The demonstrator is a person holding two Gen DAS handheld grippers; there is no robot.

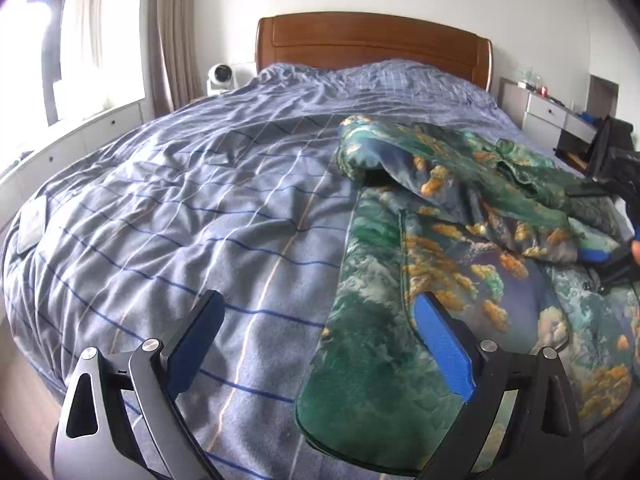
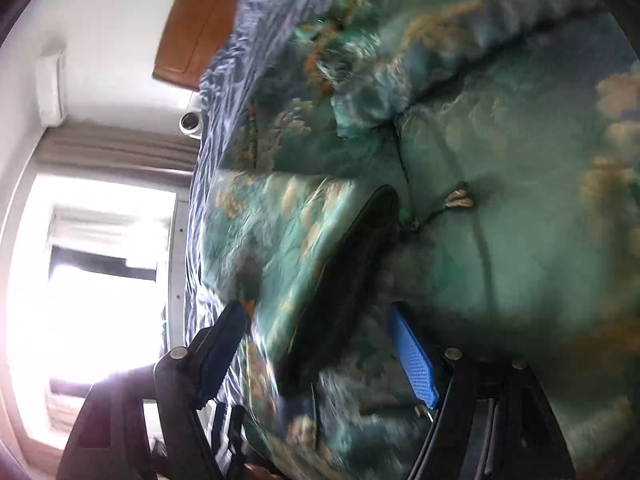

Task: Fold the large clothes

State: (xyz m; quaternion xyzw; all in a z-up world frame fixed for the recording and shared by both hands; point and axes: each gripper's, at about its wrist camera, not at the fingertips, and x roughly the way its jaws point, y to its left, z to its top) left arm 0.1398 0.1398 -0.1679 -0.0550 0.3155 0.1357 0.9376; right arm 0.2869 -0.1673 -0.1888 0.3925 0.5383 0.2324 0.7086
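A large green garment [image 1: 460, 248] with orange and teal print lies crumpled on the right half of the bed. One sleeve [image 1: 368, 360] stretches toward me. My left gripper [image 1: 320, 336] is open and empty, held above the sleeve's left edge, its right pad [image 1: 444, 344] over the cloth. My right gripper [image 1: 616, 224] shows at the far right edge, down on the garment. In the right wrist view, rolled sideways and blurred, the right gripper [image 2: 316, 348] is open, with garment cloth [image 2: 500, 200] and a dark lining fold [image 2: 344, 280] between its fingers.
The bed has a blue checked cover [image 1: 180, 220] and a wooden headboard [image 1: 372, 40]. A white fan [image 1: 220, 78] stands left of the headboard. A window [image 1: 72, 48] and white cabinets [image 1: 68, 148] line the left. A dresser [image 1: 556, 116] stands at the right.
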